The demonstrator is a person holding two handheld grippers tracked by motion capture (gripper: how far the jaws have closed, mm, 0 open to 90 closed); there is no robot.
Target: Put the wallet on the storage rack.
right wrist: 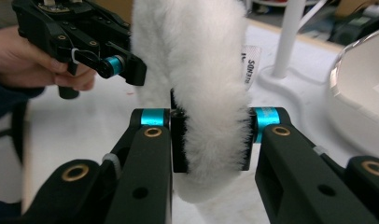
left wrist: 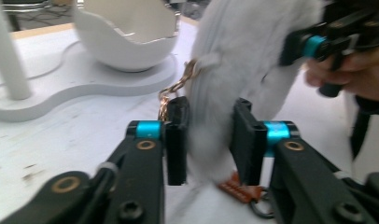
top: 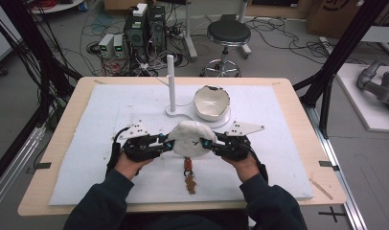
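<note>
A white fluffy pouch (top: 188, 138) hangs between both grippers just above the white mat. My left gripper (top: 165, 143) is shut on its left edge; in the left gripper view the fur (left wrist: 234, 60) is pinched between the jaws (left wrist: 208, 142). My right gripper (top: 208, 143) is shut on the right edge, with the fur (right wrist: 201, 70) squeezed between its pads (right wrist: 210, 137). A copper chain (left wrist: 176, 86) runs from the pouch, and a brown leather tag (top: 189, 178) lies on the mat below it.
A white egg-shaped bowl (top: 211, 102) sits on a white stand base (top: 183, 115) with an upright white post (top: 171, 81) behind the pouch. The white mat (top: 279, 143) covers a wooden table. A stool and computer gear stand on the floor beyond.
</note>
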